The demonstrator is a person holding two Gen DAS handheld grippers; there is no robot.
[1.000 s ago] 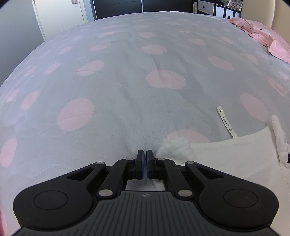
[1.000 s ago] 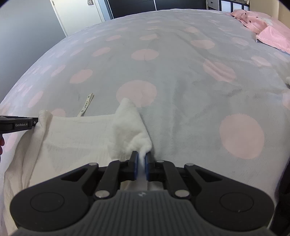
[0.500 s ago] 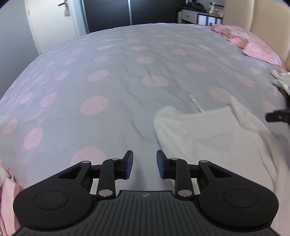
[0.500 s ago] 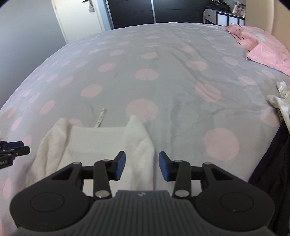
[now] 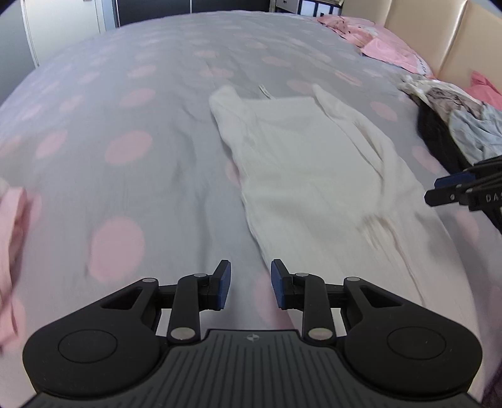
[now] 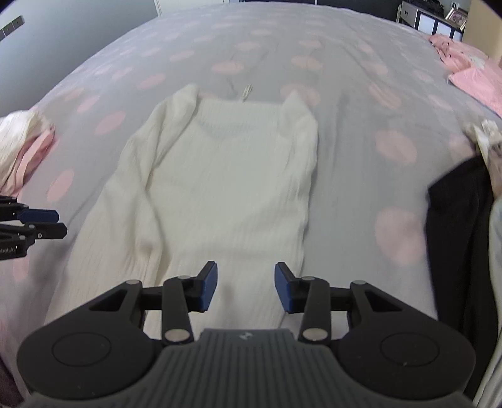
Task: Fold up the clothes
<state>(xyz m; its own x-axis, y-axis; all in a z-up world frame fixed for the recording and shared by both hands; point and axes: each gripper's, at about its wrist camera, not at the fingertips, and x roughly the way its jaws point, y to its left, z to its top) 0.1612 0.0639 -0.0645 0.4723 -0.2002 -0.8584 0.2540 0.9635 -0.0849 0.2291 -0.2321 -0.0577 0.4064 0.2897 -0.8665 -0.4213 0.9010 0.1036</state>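
Both tools, left tool (image 5: 251,284) and right tool (image 6: 245,287), gape empty above white ribbed knit sweater (image 6: 226,175) flat on pink-dotted grey bedspread (image 6: 360,103).

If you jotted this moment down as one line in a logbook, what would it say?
task: fold clothes | item: white ribbed knit sweater flat on grey pink-dotted bedspread | left tool: open, empty | right tool: open, empty

We see a wide bed (image 6: 313,44) in grey cover with pink dots, a white door (image 5: 62,18) far left, a beige headboard (image 5: 439,37) right.
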